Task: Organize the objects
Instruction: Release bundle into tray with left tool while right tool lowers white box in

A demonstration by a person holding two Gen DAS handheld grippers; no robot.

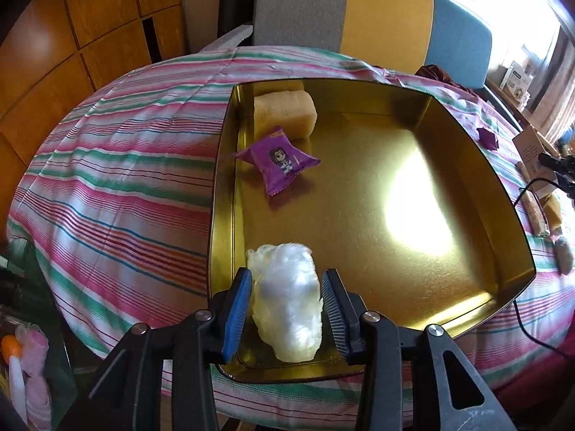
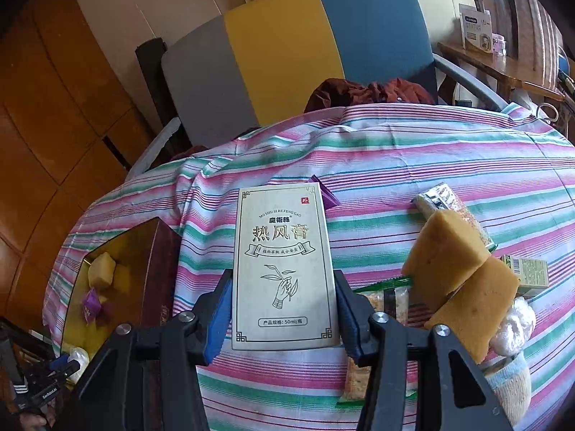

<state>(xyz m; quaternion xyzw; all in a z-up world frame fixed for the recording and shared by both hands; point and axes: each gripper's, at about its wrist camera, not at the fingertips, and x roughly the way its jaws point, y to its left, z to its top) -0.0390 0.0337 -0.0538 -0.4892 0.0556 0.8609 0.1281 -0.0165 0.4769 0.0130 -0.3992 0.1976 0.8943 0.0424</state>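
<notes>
A crumpled clear plastic bundle (image 1: 287, 298) lies on the floor of the gold tin (image 1: 517, 237), in its near left corner. My left gripper (image 1: 287, 287) straddles the bundle, jaws open; a thin gap shows at the right pad. Farther back in the tin sit a yellow sponge block (image 1: 285, 113) and a purple snack packet (image 1: 278, 163). My right gripper (image 2: 284, 309) is shut on a pale upright box (image 2: 284, 265) printed with Chinese text and a hand drawing, held above the striped tablecloth (image 2: 431, 151). The tin (image 2: 118, 237) shows at that view's left.
Right of the box lie two yellow sponges (image 2: 445, 255), a tube (image 2: 452, 208), a small carton (image 2: 528, 273), a plastic bundle (image 2: 514, 323), a knitted item (image 2: 510, 384) and a snack packet (image 2: 363, 370). A purple packet (image 2: 329, 195) peeks behind the box. A chair (image 1: 359, 18) stands beyond the table.
</notes>
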